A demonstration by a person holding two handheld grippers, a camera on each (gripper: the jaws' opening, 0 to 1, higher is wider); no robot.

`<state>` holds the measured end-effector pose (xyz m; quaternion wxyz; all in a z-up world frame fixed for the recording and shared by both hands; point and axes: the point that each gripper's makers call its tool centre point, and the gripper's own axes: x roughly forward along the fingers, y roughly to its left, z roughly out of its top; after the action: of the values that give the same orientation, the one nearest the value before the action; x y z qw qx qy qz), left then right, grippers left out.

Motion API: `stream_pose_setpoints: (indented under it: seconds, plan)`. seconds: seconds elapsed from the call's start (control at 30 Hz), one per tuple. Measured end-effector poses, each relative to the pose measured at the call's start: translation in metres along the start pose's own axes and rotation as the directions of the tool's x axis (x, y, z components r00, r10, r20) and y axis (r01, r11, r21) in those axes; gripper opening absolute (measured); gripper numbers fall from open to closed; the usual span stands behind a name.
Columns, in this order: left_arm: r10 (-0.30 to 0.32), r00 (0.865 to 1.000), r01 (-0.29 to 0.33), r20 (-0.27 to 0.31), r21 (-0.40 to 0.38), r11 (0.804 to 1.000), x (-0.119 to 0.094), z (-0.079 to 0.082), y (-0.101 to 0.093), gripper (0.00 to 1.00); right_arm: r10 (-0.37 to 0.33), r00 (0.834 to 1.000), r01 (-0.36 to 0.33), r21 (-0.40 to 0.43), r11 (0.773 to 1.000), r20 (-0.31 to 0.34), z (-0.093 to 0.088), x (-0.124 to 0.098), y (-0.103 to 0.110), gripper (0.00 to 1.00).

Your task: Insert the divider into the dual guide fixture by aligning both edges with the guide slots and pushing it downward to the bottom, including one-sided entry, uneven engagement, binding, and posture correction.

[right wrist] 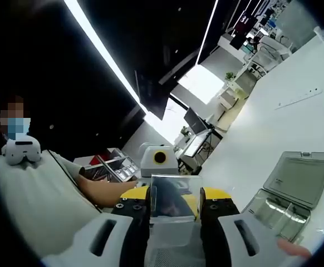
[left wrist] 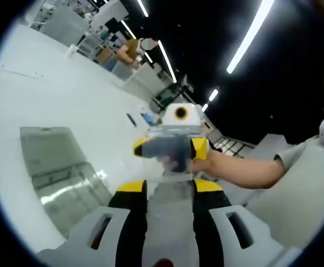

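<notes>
Both tongs, left tongs (left wrist: pixel 170 186) and right tongs (right wrist: pixel 175 196), are pinching the clear divider (right wrist: pixel 173 196) up in the air. It is not in yet. Next it needs lining up over what may be the fixture (left wrist: pixel 62 178), lying at 9 o'clock on the white counter (left wrist: pixel 50 94). Long lights are glowing overhead.

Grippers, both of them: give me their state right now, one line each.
Left gripper: shut on one edge of the clear divider.
Right gripper: shut on the opposite edge of the divider, above the white table.
</notes>
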<state>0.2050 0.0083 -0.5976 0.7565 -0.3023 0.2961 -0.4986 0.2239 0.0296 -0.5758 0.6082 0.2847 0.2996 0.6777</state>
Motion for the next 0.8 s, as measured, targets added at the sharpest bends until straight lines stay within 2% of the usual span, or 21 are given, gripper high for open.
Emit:
stream_pose_setpoints:
  seconds: [0.23,0.4,0.47,0.5,0.63,0.67,0.8]
  plan:
    - [0.049,0.999,-0.048,-0.001,0.048,0.998,-0.002,-0.001,0.003,0.32,-0.059,0.998,0.059,0.009,0.998,-0.002,-0.001,0.001,-0.008,0.3]
    - [0.107,0.994,-0.107,0.003,0.093,0.99,-0.002,0.0,0.008,0.41,-0.115,0.993,0.115,0.008,0.993,-0.017,-0.006,0.002,-0.016,0.3]
    - [0.157,0.987,-0.152,-0.021,0.147,0.977,-0.003,-0.003,0.015,0.41,-0.138,0.99,0.139,0.005,0.99,-0.021,-0.007,0.002,-0.019,0.3]
    - [0.182,0.983,-0.174,-0.034,0.169,0.97,-0.003,-0.005,0.015,0.42,-0.184,0.983,0.184,0.008,0.983,-0.029,-0.009,0.001,-0.025,0.3]
    - [0.231,0.973,-0.223,-0.019,0.198,0.954,0.0,-0.002,0.015,0.42,-0.241,0.97,0.241,-0.001,0.971,-0.03,-0.011,0.001,-0.034,0.3]
    - [0.254,0.967,-0.245,-0.019,0.212,0.946,0.0,-0.002,0.016,0.42,-0.269,0.962,0.269,0.011,0.963,-0.038,-0.014,0.0,-0.038,0.3]
    - [0.332,0.942,-0.311,-0.041,0.254,0.916,0.001,-0.005,0.022,0.41,-0.305,0.952,0.306,0.013,0.952,-0.036,-0.016,0.002,-0.043,0.3]
